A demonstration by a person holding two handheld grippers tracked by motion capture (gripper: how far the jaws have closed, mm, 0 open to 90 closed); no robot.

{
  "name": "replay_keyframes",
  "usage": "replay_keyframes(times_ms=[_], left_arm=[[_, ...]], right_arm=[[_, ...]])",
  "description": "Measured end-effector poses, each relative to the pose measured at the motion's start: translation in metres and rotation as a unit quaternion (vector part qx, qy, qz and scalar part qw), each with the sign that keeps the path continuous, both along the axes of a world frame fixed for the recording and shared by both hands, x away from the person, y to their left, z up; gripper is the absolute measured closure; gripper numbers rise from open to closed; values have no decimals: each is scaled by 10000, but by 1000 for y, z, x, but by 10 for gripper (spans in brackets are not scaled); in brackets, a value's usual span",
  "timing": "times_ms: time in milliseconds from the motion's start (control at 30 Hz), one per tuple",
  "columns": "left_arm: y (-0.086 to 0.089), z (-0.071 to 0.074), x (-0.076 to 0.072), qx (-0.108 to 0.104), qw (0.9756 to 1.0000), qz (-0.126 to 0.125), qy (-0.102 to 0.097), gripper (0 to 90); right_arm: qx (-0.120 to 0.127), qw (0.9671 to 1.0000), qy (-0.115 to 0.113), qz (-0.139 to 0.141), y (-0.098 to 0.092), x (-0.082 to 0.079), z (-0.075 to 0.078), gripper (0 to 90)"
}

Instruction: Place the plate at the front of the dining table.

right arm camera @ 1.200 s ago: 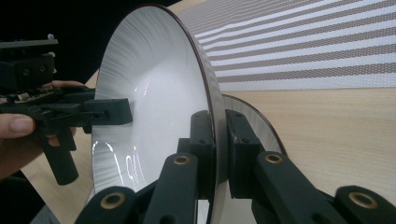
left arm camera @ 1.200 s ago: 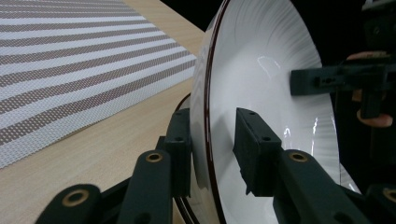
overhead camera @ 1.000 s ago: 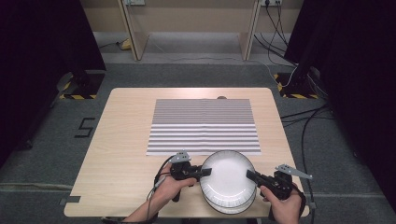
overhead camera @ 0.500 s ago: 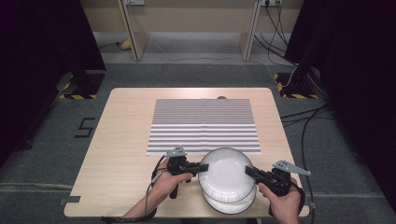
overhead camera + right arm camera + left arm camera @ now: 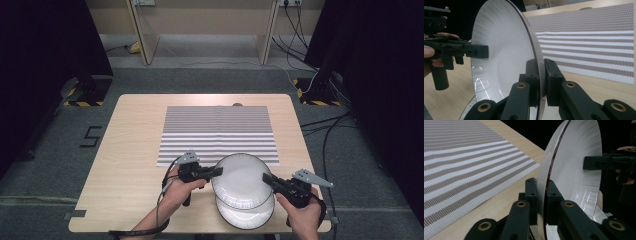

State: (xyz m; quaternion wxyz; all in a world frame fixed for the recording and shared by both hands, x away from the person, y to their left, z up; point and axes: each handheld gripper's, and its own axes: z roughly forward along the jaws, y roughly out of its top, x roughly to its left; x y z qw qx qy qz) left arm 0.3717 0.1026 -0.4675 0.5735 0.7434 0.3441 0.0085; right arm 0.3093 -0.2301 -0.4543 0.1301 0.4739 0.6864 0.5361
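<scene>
Both grippers clamp top plate [image 5: 242, 180] rim, left gripper [image 5: 216, 171] and right gripper [image 5: 266, 178], lifted off lower plate [image 5: 245, 213]; likely next: carry level toward striped mat [image 5: 218, 131], frame centre

On the tabletop [image 5: 130, 150] a mat [image 5: 218, 132] lies toward twelve o'clock. At six o'clock an upper plate [image 5: 242, 180] hangs above a lower plate [image 5: 245, 214], left tongs [image 5: 216, 171] clamping its nine o'clock rim, right tongs [image 5: 266, 179] its three o'clock rim.
</scene>
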Motion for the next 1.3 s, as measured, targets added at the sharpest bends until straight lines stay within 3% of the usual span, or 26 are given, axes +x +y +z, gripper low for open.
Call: replay_keyframes(times_ms=[400,1300], left_arm=[[5,11,7,-32,9996,80,-254,831],[16,21,16,-104,9988,266,-402,831]], right_arm=[[-6,9998,-199,-23,6,9,11,828],[61,9992,-380,-72,18,23,20,828]])
